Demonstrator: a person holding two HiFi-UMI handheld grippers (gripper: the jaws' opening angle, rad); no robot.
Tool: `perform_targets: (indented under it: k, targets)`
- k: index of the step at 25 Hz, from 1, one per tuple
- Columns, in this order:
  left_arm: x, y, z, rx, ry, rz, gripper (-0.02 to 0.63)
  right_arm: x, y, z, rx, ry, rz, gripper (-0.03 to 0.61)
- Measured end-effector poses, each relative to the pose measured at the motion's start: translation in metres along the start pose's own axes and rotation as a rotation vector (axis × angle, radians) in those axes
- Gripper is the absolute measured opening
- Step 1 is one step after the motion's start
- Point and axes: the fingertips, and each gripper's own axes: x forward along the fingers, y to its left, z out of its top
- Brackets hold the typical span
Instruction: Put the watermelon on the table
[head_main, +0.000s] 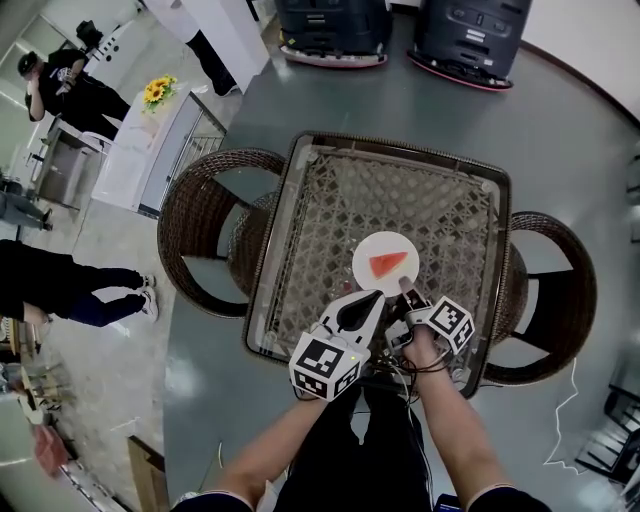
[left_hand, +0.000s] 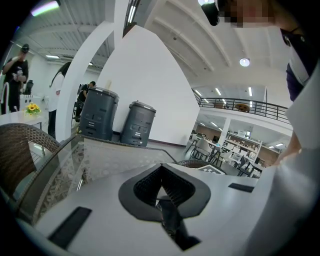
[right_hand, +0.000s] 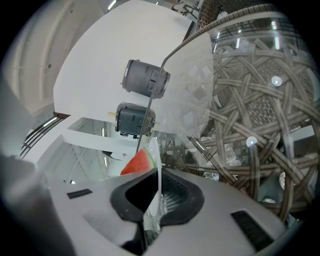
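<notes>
Nearly done imo: the watermelon slice (head_main: 388, 264) sits on its white plate (head_main: 366, 250) near the middle of the glass-topped wicker table (head_main: 400, 145), right gripper (head_main: 408, 292) clamped on the plate's 5 o'clock rim, left gripper (head_main: 362, 300) closed on nothing, so only letting go looks left.

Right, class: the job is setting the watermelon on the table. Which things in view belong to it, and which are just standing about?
Belongs to the job: watermelon slice; white plate under it; glass-topped table; right gripper, shut on the plate's rim.
Just about: left gripper, shut and empty; wicker chairs; grey units; sunflowers.
</notes>
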Motion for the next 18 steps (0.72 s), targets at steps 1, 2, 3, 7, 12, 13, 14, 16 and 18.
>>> perform_targets:
  k: [1,2,3,7,12,13,14,16,18]
  targets:
    - [0.0006,-0.0008,-0.0002,-0.001,0.001,-0.001,0.005,0.0002,-0.0006,0.0,0.002,0.001,-0.001,0.011]
    - [0.0014,-0.0019,-0.0004,-0.001,0.003,-0.003,0.005,0.0002,-0.001,0.0002,0.004,0.002,-0.002,0.011]
    - [0.0022,-0.0029,-0.0004,-0.002,0.003,-0.006,0.005,0.0002,-0.0013,0.0006,0.004,0.002,-0.004,0.011]
    - [0.003,-0.0047,-0.0014,-0.001,0.008,-0.009,0.005,0.0012,-0.003,0.0017,-0.015,0.001,-0.02,0.011]
    - [0.0027,-0.006,-0.0029,-0.001,0.01,-0.012,0.005,0.0023,-0.0039,0.0037,-0.047,0.005,-0.049,0.011]
    - [0.0026,-0.0065,-0.0027,-0.001,0.011,-0.013,0.005,0.0024,-0.0036,0.0039,-0.056,0.006,-0.055,0.011]
    - [0.0026,-0.007,-0.0024,0.0,0.011,-0.013,0.005,0.0025,-0.0033,0.0042,-0.065,0.007,-0.061,0.011]
    - [0.0026,-0.0078,-0.0016,0.0,0.01,-0.014,0.005,0.0028,-0.0023,0.0045,-0.083,0.01,-0.074,0.011]
    - [0.0022,-0.0084,-0.0013,0.001,0.011,-0.015,0.005,0.0028,-0.0017,0.0045,-0.098,0.013,-0.086,0.011]
